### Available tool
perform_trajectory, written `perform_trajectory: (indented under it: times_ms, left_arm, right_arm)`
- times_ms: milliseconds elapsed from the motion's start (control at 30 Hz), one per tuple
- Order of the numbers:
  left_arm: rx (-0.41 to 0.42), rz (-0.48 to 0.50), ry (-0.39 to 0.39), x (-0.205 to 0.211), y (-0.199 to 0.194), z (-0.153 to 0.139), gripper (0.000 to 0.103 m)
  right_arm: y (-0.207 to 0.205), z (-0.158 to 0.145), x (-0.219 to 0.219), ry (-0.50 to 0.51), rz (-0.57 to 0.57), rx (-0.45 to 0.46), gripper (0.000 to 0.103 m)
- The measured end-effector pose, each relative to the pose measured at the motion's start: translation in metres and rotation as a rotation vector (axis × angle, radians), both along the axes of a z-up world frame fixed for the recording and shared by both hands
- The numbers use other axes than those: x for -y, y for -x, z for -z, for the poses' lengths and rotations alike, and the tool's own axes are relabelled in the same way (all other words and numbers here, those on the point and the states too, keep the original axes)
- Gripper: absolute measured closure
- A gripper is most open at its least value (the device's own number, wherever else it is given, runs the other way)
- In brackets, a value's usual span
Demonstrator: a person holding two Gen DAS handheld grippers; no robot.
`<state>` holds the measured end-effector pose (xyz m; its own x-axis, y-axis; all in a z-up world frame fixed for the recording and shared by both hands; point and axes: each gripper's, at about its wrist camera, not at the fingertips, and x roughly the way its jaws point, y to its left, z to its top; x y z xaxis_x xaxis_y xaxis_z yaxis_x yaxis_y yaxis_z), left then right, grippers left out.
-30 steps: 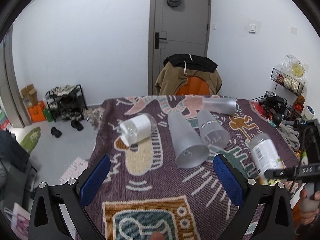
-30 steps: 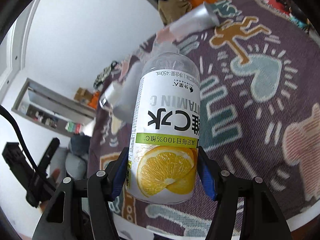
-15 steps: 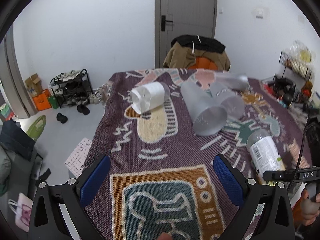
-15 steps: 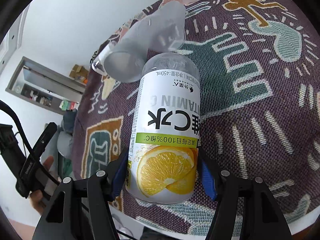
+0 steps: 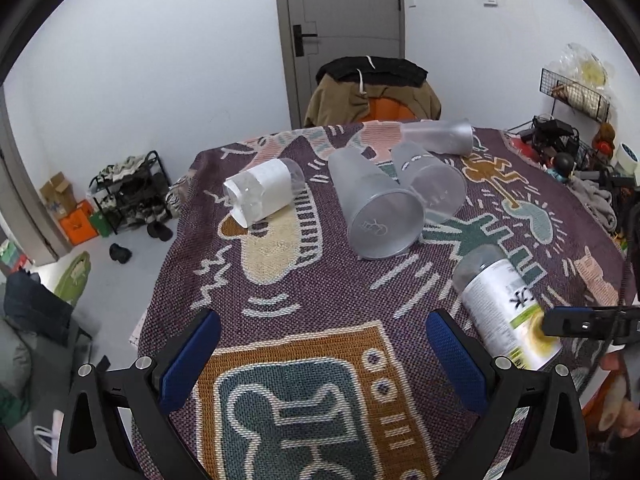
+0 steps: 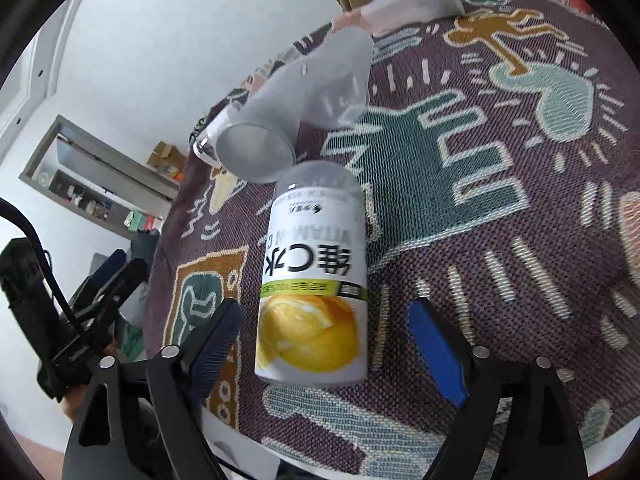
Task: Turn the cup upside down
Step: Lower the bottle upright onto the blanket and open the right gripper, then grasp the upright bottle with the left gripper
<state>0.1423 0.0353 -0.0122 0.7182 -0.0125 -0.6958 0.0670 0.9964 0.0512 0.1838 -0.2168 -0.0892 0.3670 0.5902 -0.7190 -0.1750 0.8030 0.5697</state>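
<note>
A clear cup with a white and orange lemon label [image 6: 314, 292] stands upside down near the table's front right edge; it also shows in the left wrist view [image 5: 506, 312]. My right gripper [image 6: 326, 354] is open, one finger on each side of the cup, not touching it. My left gripper [image 5: 322, 360] is open and empty above the front of the patterned cloth [image 5: 304, 320]. Several frosted cups [image 5: 376, 210] lie on their sides farther back.
A clear cup with a white paper label [image 5: 262, 190] lies on its side at the back left. A chair draped with clothes [image 5: 374, 92] stands behind the table. A shoe rack [image 5: 128, 192] is on the floor at left, clutter [image 5: 568, 152] at right.
My right gripper has set the labelled cup down upside down on the cloth and opened off it. My left gripper has pulled back and risen.
</note>
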Motion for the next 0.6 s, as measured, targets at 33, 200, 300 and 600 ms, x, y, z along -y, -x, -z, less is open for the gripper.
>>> perform_trajectory:
  times_ms: [33, 200, 300, 600]
  left_arm:
    - [0.000, -0.006, 0.008, 0.000, -0.001, -0.001, 0.000]
    - [0.025, -0.042, 0.062, -0.001, -0.003, -0.008, 0.000]
    - [0.020, -0.038, 0.091, 0.001, -0.006, -0.012, 0.000]
    - [-0.038, 0.091, 0.043, 0.035, -0.015, -0.030, 0.000]
  right_arm:
    - [0.002, -0.002, 0.003, 0.002, 0.006, 0.010, 0.009]
    - [0.015, -0.016, 0.023, 0.033, 0.048, 0.065, 0.002]
    - [0.022, -0.022, 0.032, 0.047, 0.057, 0.097, 0.000]
    - [0.050, -0.043, 0.056, 0.142, 0.099, 0.225, 0.000]
